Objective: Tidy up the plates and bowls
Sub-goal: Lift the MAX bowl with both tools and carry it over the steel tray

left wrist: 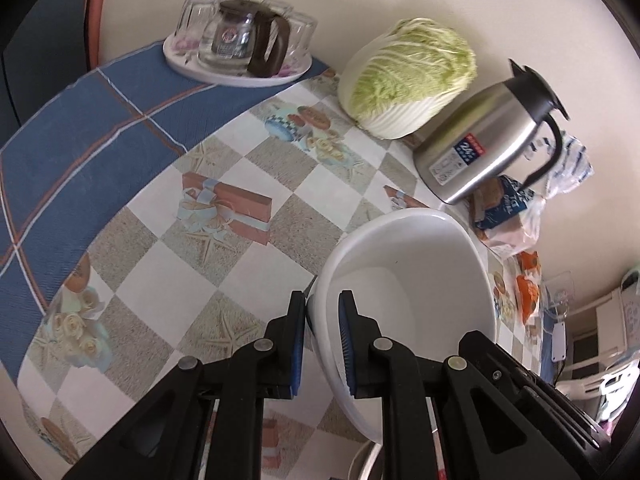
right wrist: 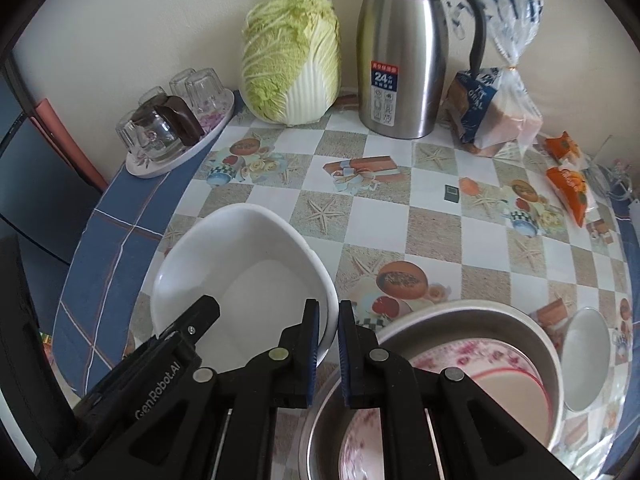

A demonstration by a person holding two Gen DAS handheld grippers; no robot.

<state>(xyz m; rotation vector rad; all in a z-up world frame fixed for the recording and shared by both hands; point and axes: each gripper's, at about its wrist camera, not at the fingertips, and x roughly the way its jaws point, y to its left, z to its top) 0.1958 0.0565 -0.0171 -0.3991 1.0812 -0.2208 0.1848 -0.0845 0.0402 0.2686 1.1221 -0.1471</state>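
Checked oilcloth with printed shells and gift boxes covers my table (right wrist: pixel 436 240), which is pushed against a cream wall. My left tongs (left wrist: pixel 322 300) are nearly closed on the rim of a white bowl (left wrist: pixel 412 280): one blue pad sits outside the wall, the other inside, and the bowl hangs tilted off the cloth. My right tongs (right wrist: pixel 329 308) pinch the opposite rim of the same white bowl, pads almost together, so I hold it from both sides.

Below and right of my right tongs stands a metal basin (right wrist: pixel 532 332) holding floral plates (right wrist: pixel 480 364); a small white bowl (right wrist: pixel 586 356) lies just beyond its far right edge.

Far ahead, by the wall, I see a napa cabbage (right wrist: pixel 292 60), a steel thermos jug (right wrist: pixel 400 64), bagged bread (right wrist: pixel 496 108) and, off left, a tray of glasses (right wrist: pixel 176 120).
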